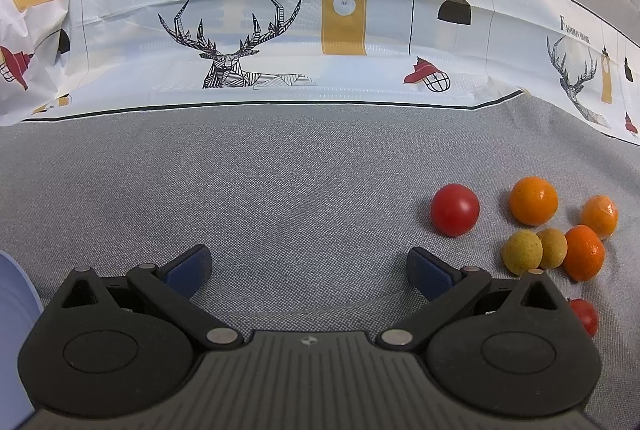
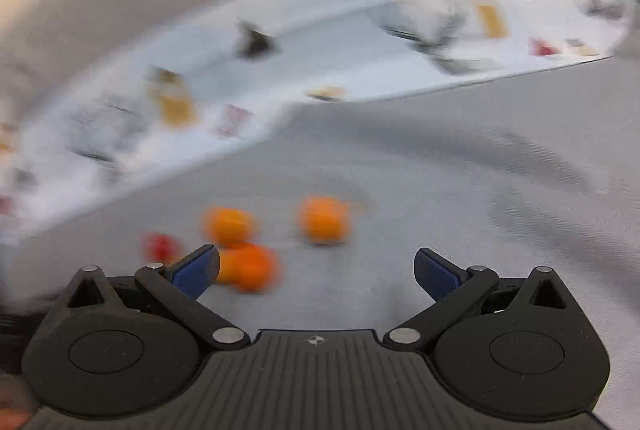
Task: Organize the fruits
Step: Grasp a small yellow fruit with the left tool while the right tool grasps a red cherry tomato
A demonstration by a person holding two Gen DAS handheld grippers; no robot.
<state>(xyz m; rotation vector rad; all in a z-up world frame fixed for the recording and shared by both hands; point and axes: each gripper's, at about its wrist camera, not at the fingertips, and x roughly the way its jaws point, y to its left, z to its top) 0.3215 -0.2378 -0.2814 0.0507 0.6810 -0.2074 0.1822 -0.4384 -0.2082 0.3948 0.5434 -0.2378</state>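
Grey woven cloth (image 1: 280, 190) covers the worktop under my left gripper (image 1: 308, 270), whose blue-padded fingers are spread wide with nothing between them. Ahead to its right sit a red tomato (image 1: 455, 209), three oranges (image 1: 533, 200) and two yellow-green fruits (image 1: 522, 252), clustered close together. My right gripper (image 2: 316, 272) is likewise released and empty, its view blurred, orange fruits (image 2: 323, 219) just beyond its left finger.

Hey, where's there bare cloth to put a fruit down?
Free: grey cloth between the printed strip, the open left gripper and the red tomato. Crowded: right of the tomato, around the orange and yellow-green fruits.
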